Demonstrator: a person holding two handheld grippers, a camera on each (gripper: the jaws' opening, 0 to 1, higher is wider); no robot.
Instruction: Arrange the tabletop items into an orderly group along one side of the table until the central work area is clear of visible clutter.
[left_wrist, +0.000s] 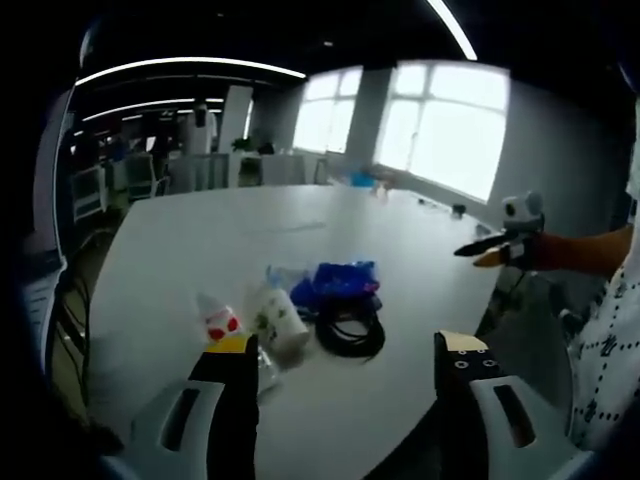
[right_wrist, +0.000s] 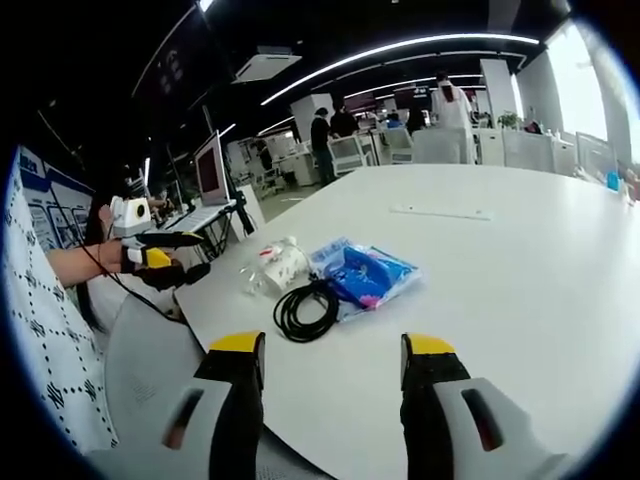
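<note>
Table: a broad, smooth white table (left_wrist: 400, 250) with a rounded near edge; its far half is bare apart from a thin flat strip (right_wrist: 440, 212), too small to identify.
Cluster: the clutter sits together near the table's near edge, between the 2 grippers.
Cable: a black cable (left_wrist: 350, 332) wound into a round, glossy coil, lying flat and touching the blue bag.
Blue bag: a crinkly, shiny blue plastic bag (right_wrist: 372, 275), flat and rumpled; its contents are hard to make out.
Cup: a white paper cup (left_wrist: 280, 325) with a small green print, tipped on its side beside the coil.
Small packet: a white piece with red marks (left_wrist: 219, 318), soft in outline; I cannot tell what it is.
Left gripper: the left gripper (left_wrist: 345, 375) has 2 dark, yellow-tipped jaws set wide apart, holding nothing; it hangs near the table edge, apart from the cluster.
Right gripper: the right gripper (right_wrist: 332, 365) has its black, yellow-capped jaws spread wide and empty, over bare tabletop just short of the coil.
Person: a sleeve of white patterned cloth (right_wrist: 50, 330), cut off at the side.
Room: blurred desks, a monitor (right_wrist: 211, 170) and bright windows (left_wrist: 440, 125) far behind.
</note>
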